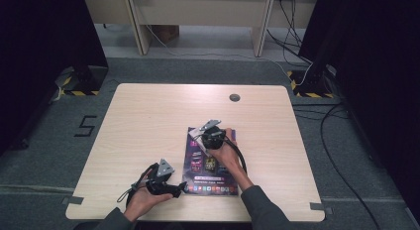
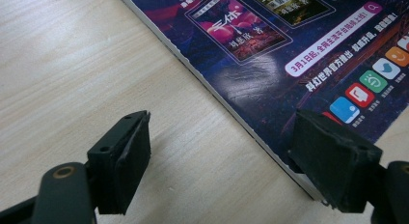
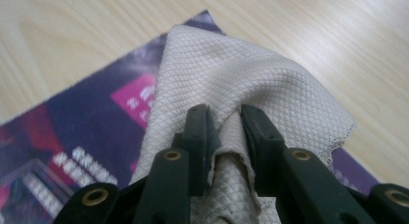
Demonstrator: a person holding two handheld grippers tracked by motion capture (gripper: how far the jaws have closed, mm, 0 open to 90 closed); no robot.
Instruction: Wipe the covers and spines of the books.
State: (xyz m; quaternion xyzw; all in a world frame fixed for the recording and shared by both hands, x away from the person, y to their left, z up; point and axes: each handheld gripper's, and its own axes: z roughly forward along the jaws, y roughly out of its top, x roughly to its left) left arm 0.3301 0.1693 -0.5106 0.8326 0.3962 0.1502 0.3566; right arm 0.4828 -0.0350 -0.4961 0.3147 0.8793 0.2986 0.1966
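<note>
At a pale wooden table, a person works a dark magazine with a gripper in each hand. The right gripper (image 3: 224, 125) has its two black jaws drawn close together, pinching a fold of off-white cloth (image 3: 241, 74) between the pads; the fabric bunches up through the narrow gap and drapes outward over the page. The cloth is woven in a fine diamond grid, soft and matte, with a slightly frayed edge at its far corner. It lies on the upper part of the magazine (image 3: 72, 132), whose glossy purple cover carries pink and white printed panels.

From the high view, the right gripper (image 1: 212, 136) sits over the top of the magazine (image 1: 210, 178), a grey three-cornered plate on its back and a black cable looping toward the wrist; the cloth beneath it is hard to make out there.

The left gripper (image 2: 222, 151) stands with its jaws wide apart and nothing between them. Its right-hand pad appears to rest at the magazine's (image 2: 289, 50) white edge, near the lower corner, though contact cannot be told for certain; the other pad hangs over bare wood. The cover is slick, catching a glare, and shows a row of small coloured app icons.

The table (image 1: 143, 121) is light laminate with a straight grain, rounded corners and a small round port near its far edge.
</note>
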